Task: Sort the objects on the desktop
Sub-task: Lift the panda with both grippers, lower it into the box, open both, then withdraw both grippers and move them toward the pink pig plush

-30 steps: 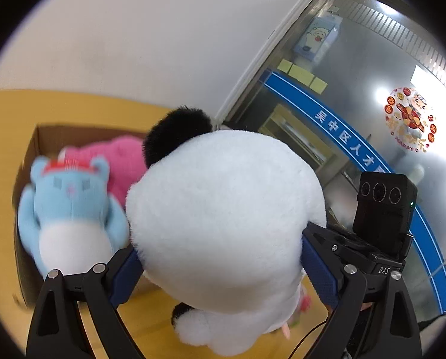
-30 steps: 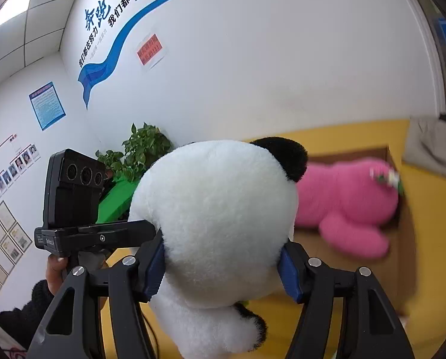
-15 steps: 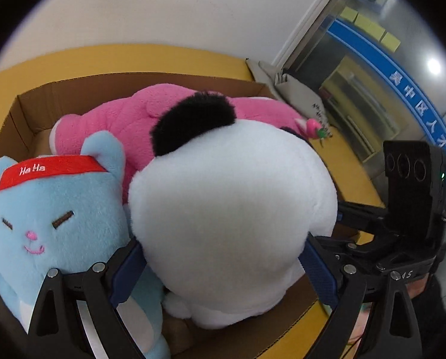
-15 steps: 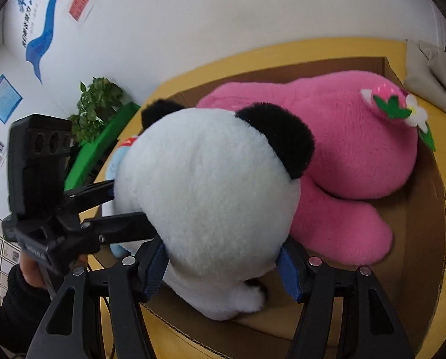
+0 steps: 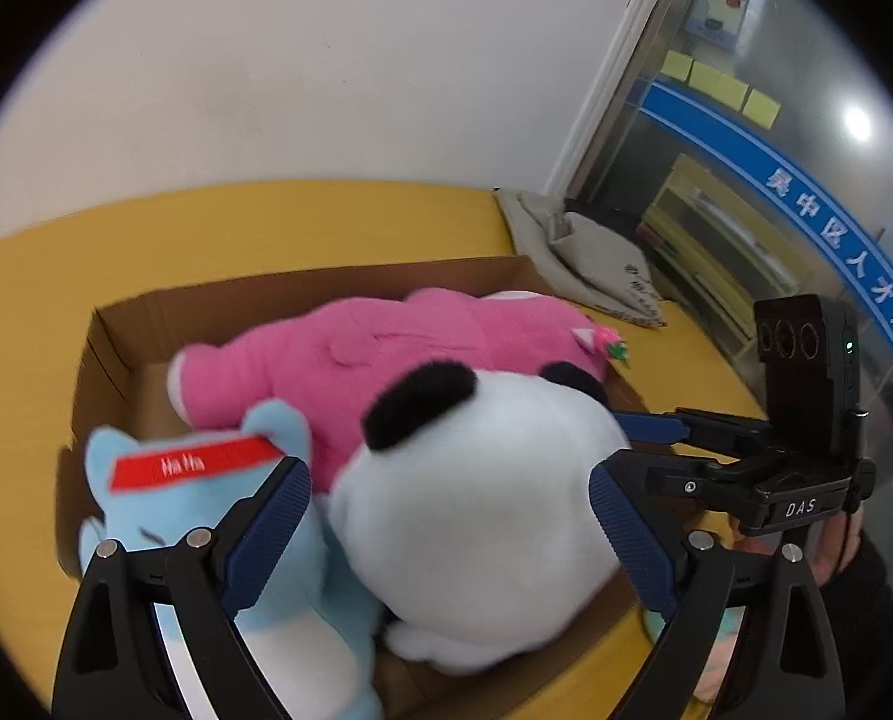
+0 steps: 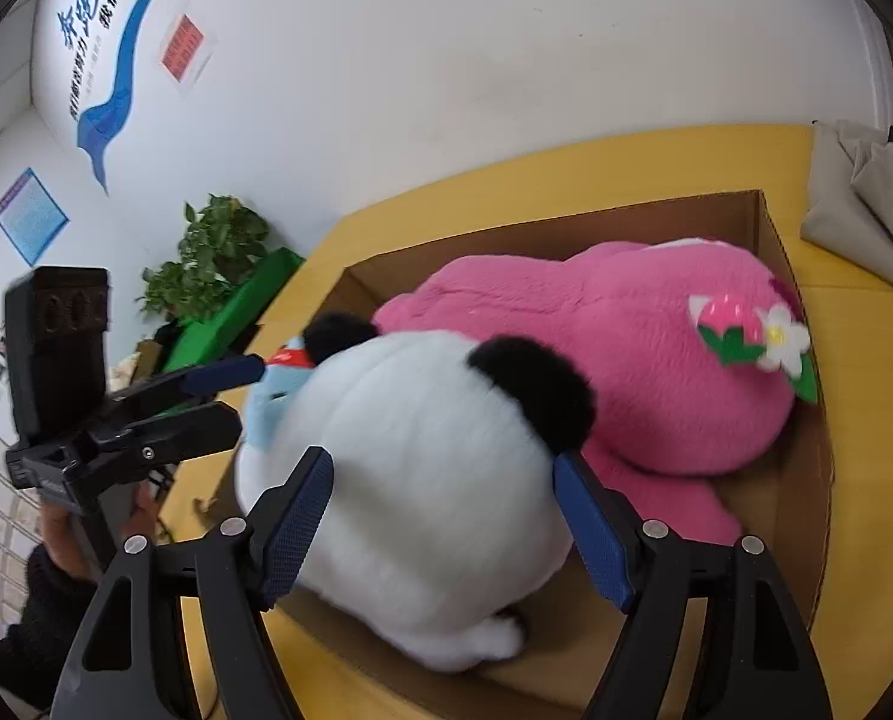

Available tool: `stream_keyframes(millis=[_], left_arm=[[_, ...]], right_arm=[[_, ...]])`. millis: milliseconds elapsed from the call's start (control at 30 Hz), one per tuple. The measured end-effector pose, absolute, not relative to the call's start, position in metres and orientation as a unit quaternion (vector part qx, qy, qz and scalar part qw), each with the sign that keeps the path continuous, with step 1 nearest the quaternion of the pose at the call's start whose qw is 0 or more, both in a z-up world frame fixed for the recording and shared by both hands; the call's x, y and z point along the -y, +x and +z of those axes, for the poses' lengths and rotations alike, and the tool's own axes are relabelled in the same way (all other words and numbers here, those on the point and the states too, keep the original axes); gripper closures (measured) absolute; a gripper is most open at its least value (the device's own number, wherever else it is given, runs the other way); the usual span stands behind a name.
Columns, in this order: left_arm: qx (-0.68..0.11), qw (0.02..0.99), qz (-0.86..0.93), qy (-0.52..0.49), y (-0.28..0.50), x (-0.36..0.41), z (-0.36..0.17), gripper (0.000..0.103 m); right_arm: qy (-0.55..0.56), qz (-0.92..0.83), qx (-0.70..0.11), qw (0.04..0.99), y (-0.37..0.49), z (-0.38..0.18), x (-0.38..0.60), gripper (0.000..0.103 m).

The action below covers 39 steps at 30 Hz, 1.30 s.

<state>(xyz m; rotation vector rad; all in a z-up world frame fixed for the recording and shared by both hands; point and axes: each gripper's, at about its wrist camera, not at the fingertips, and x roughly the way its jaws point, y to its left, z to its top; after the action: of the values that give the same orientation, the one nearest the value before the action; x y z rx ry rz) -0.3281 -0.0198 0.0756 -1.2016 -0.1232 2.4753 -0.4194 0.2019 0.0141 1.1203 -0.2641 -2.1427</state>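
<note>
A white panda plush (image 5: 482, 510) (image 6: 422, 480) with black ears lies at the near end of an open cardboard box (image 5: 302, 294) (image 6: 536, 228). It rests against a blue cat plush (image 5: 164, 498) (image 6: 278, 384) with a red headband and a big pink plush (image 5: 386, 348) (image 6: 596, 348). My left gripper (image 5: 446, 480) straddles the panda with its jaws open, and the left pad stands clear of the fur. My right gripper (image 6: 443, 468) also brackets the panda. Its jaws are opening and the pads no longer squeeze it.
The box sits on a yellow table (image 5: 206, 228) against a white wall. A grey cloth bag (image 5: 596, 264) (image 6: 866, 192) lies beyond the box's far right corner. A potted plant (image 6: 218, 246) stands off the table's left end, and a glass door (image 5: 776, 180) is on the right.
Both grippers carried the panda down from mid-air into the box beside the blue cat. The pads that squeezed its body have come off, and both grippers have drawn back a little.
</note>
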Motion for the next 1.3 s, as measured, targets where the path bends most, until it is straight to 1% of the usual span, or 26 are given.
stream_keyframes(millis=[67,133,200,267,333,433,567,667,800,833,900,967,1000,1033,1067,1100,1133,1300], left_arm=[[0.016,0.172,0.877,-0.449,-0.346,0.015,0.055,0.009],[0.025,0.173,0.871,-0.459,-0.355,0.021,0.04,0.008],[0.027,0.173,0.872,-0.458,-0.359,0.024,0.031,0.007],[-0.012,0.165,0.875,-0.455,-0.354,0.021,0.021,0.007],[-0.042,0.154,0.878,-0.451,-0.349,0.017,0.015,0.007],[-0.061,0.144,0.877,-0.454,-0.348,0.014,0.009,0.007],[-0.076,0.153,0.876,-0.451,-0.34,0.014,0.005,0.005],[-0.059,0.165,0.88,-0.441,-0.335,0.017,0.011,0.0],[-0.016,0.169,0.886,-0.432,-0.326,0.023,0.034,0.0],[-0.003,0.162,0.888,-0.431,-0.317,0.028,0.042,0.001],[0.021,0.154,0.892,-0.424,-0.295,0.04,0.057,0.001],[0.024,0.16,0.892,-0.423,-0.274,0.044,0.06,0.001],[0.021,0.163,0.89,-0.425,-0.264,0.044,0.058,0.001],[0.017,0.163,0.887,-0.432,-0.255,0.043,0.052,0.001],[0.011,0.163,0.882,-0.442,-0.247,0.042,0.045,0.001],[0.005,0.162,0.875,-0.456,-0.239,0.04,0.035,0.001],[0.004,0.162,0.87,-0.465,-0.233,0.04,0.027,0.001],[0.011,0.157,0.861,-0.484,-0.207,0.05,0.003,0.001]], right_arm=[[0.448,-0.82,0.099,0.341,-0.434,0.003,-0.194,0.024],[0.456,-0.818,0.101,0.336,-0.441,0.0,-0.192,0.028],[0.472,-0.813,0.098,0.327,-0.448,-0.009,-0.189,0.03],[0.491,-0.802,0.096,0.326,-0.451,-0.019,-0.187,0.03],[0.515,-0.787,0.098,0.325,-0.458,-0.036,-0.183,0.03],[0.525,-0.782,0.103,0.322,-0.46,-0.047,-0.179,0.03],[0.54,-0.779,0.069,0.311,-0.455,-0.044,-0.174,0.03],[0.535,-0.784,0.076,0.305,-0.452,-0.027,-0.185,0.025],[0.496,-0.81,0.071,0.304,-0.426,0.01,-0.214,0.011],[0.495,-0.812,0.062,0.302,-0.419,0.014,-0.223,0.009],[0.51,-0.811,0.047,0.284,-0.409,0.007,-0.236,0.009],[0.541,-0.801,0.021,0.256,-0.395,-0.012,-0.241,0.01],[0.552,-0.795,0.01,0.25,-0.39,-0.021,-0.24,0.013],[0.562,-0.791,-0.003,0.243,-0.385,-0.031,-0.239,0.014],[0.555,-0.799,-0.035,0.231,-0.379,-0.033,-0.234,0.015],[0.559,-0.797,-0.047,0.224,-0.376,-0.037,-0.23,0.016],[0.564,-0.795,-0.058,0.217,-0.373,-0.04,-0.226,0.018],[0.579,-0.786,-0.052,0.208,-0.363,-0.043,-0.227,0.018]])
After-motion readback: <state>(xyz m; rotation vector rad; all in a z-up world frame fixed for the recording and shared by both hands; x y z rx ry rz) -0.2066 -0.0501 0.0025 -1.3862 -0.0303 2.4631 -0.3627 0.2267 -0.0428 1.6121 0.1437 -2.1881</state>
